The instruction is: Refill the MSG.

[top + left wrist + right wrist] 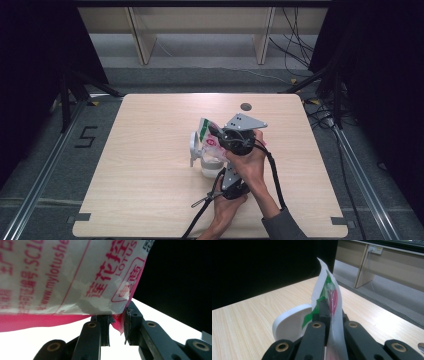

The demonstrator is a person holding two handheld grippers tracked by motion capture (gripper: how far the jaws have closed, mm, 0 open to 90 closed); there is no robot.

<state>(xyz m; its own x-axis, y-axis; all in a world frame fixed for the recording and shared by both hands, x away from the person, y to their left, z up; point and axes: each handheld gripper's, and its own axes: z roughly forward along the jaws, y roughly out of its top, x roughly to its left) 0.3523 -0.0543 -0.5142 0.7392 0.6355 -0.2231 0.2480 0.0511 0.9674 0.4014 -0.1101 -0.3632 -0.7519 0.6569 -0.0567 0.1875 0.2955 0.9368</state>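
Observation:
A white packet (206, 132) with green and pink print hangs tilted over a white container (209, 168) with a side handle, at the table's middle. My right gripper (217, 138), with the grey plate on top, is shut on the packet's upper part. In the right gripper view the packet (331, 291) stands on edge between the jaws, with the container's white rim (288, 323) behind. My left gripper (225, 171) comes up from the near side. Its jaws pinch the packet's pink lower corner (118, 325), and the printed face (62, 277) spreads above my left gripper (117, 327).
The wooden table (150, 190) has a dark round grommet (245, 106) near its far edge. A black cable (200, 212) trails from the left gripper toward the front edge. Black curtains flank the table, and wooden furniture legs stand behind it.

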